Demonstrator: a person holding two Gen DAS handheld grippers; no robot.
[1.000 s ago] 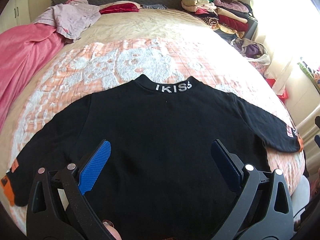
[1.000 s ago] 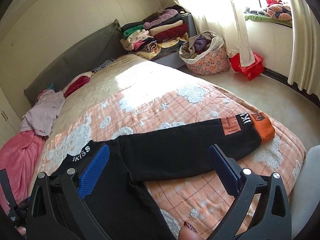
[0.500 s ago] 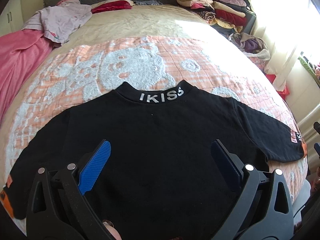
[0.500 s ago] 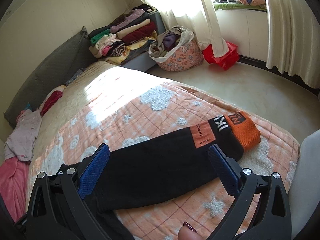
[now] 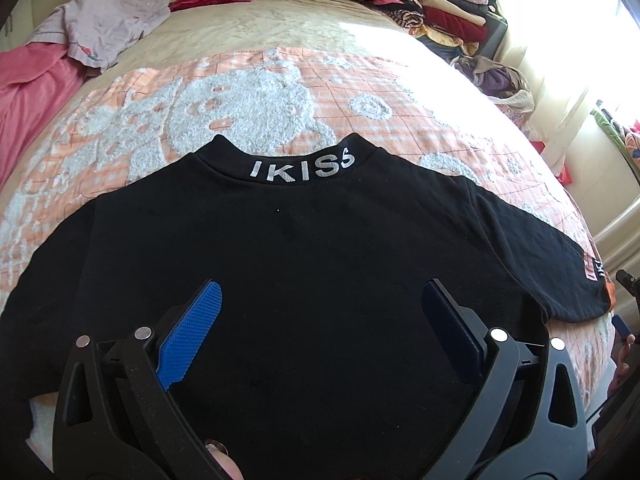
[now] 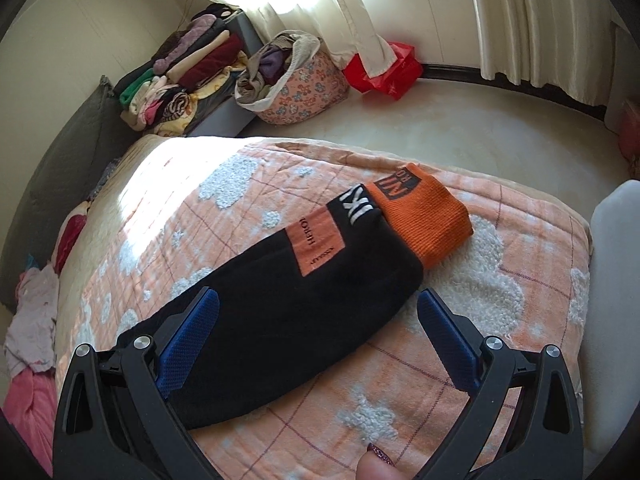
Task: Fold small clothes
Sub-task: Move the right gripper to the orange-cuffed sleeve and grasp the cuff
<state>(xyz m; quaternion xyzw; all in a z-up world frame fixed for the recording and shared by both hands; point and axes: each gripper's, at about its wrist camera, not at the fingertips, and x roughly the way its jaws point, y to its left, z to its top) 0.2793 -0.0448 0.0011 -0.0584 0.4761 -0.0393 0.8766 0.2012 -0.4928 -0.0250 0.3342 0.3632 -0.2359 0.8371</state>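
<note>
Sweater (image 5: 320,264): lay flat, back up, on the bed (image 5: 280,92), collar at the far side, both sleeves out.
Change: over the last second the right gripper (image 6: 318,320) swung from the body to the right sleeve (image 6: 288,312); the left gripper (image 5: 320,308) closed in over the back. A sleeve fold looked next.
Left jaws: spread wide, empty, above the lower back.
Right jaws: spread wide, empty, straddling the sleeve near its end; contact unclear.
Cuff (image 6: 424,220): orange, just beyond the right jaws, by the bed's edge.
Far: clothes pile (image 6: 180,80), basket (image 6: 292,80).
</note>
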